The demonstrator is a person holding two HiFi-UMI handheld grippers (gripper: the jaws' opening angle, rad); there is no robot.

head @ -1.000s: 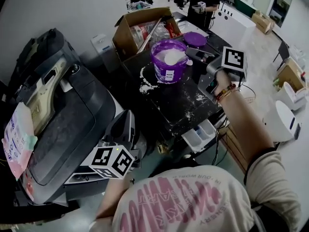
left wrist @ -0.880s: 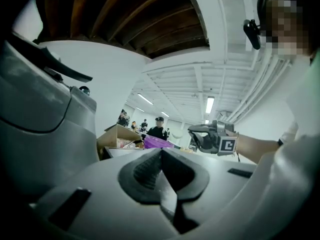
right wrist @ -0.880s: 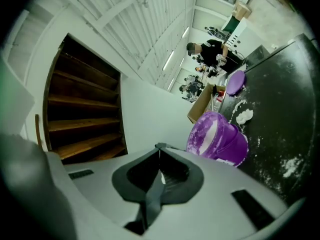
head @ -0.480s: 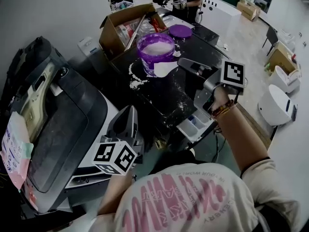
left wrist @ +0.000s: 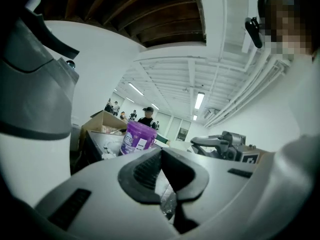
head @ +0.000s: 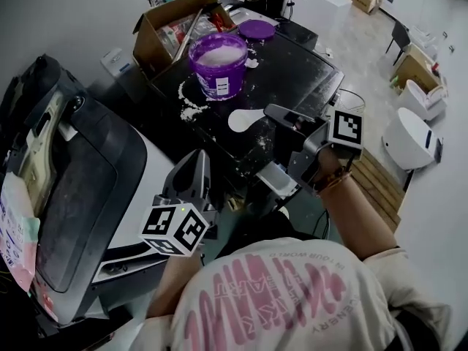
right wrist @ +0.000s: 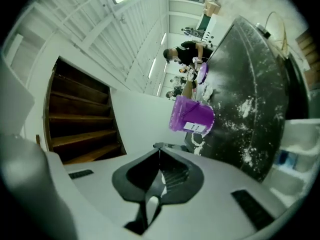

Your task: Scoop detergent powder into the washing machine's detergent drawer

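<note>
You are pinching the white scoop in your right gripper's closed fingers; your left gripper's fingers are pressing together, empty.

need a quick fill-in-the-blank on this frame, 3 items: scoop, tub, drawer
1. The claw gripping the white plastic scoop is the person's ___ one.
2. The round purple plastic tub of white powder stands with its flat purple lid ___.
3. The white detergent drawer is ___, not closed.
Missing words: right; off; open.
</note>
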